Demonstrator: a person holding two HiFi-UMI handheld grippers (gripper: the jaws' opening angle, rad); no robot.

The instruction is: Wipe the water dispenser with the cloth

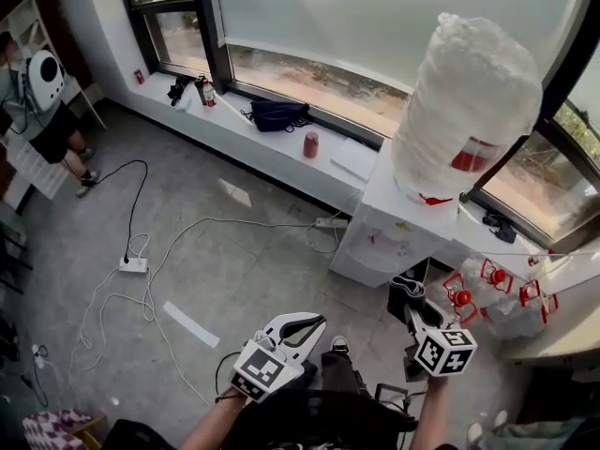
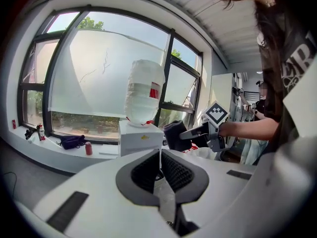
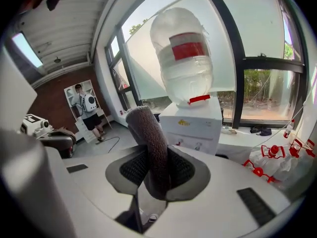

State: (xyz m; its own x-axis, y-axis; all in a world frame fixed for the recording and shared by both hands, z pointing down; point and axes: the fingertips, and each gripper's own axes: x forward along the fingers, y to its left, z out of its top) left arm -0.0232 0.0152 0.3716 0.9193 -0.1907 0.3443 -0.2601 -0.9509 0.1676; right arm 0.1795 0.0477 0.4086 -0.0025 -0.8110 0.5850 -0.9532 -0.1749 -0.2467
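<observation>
In the head view the white water dispenser (image 1: 389, 237) stands right of centre against the window sill, with a wrapped water bottle (image 1: 469, 101) upended on top. Just below it in the frame, the right gripper (image 1: 412, 315) is clamped on a dark cloth (image 3: 151, 143) that stands up between its jaws. At lower centre, the left gripper (image 1: 305, 326) has its jaws pressed together with nothing between them.

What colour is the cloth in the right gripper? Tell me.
The cloth is dark brownish grey, clearest in the right gripper view.
</observation>
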